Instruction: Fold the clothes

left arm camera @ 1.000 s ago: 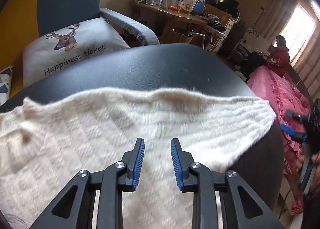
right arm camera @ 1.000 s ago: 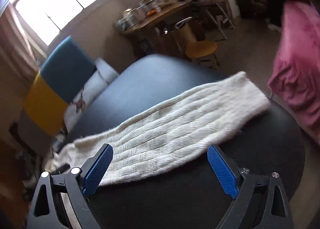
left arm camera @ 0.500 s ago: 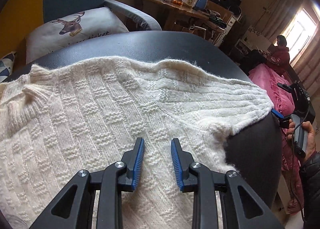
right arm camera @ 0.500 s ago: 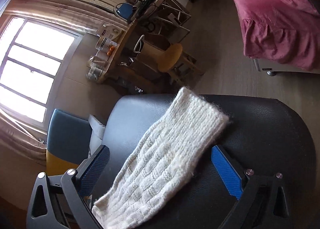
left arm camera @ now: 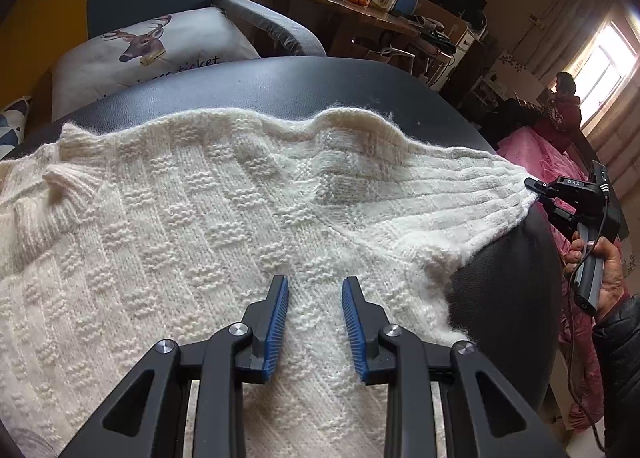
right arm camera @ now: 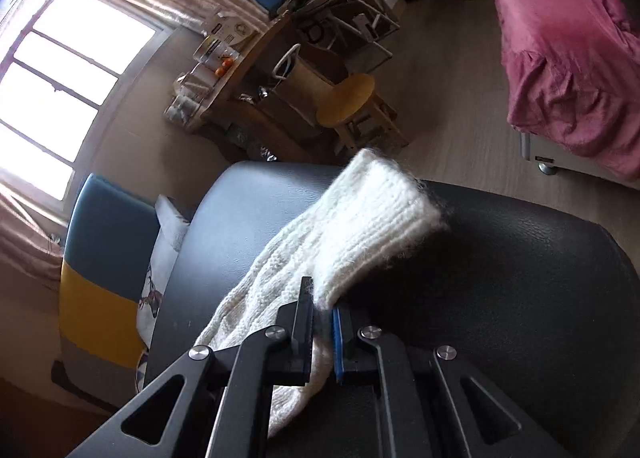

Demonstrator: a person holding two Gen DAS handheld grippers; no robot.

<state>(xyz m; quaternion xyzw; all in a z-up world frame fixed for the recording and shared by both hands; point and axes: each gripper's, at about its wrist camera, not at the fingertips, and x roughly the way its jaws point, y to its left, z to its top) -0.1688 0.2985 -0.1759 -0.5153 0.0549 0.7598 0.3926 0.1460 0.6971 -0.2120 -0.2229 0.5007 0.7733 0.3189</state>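
A chunky cream basket-weave sweater [left arm camera: 192,226] lies flat on the black leathery desk [left arm camera: 280,86] beneath the left claw [left arm camera: 315,322], fingers apart; the right claw [right arm camera: 320,322] pinches its ribbed cuff [right arm camera: 376,218].

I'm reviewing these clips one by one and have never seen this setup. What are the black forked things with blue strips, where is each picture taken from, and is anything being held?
No robot here: a person holds a pair of hand-operated tongs in each hand, and a wide-angle camera on each pair looks forward along its two fingers. The blue strips are the grip pads.

One picture comes from the left tongs. They hang open over a cream knitted sweater spread on a dark round table, gripping nothing. At that picture's right edge you can see the person's hand holding the other tool at the sleeve's end.

The other picture comes from the right tongs. Their pads are shut on the sleeve cuff, which lifts off the table.

Behind are an armchair with a deer cushion and a pink bed.
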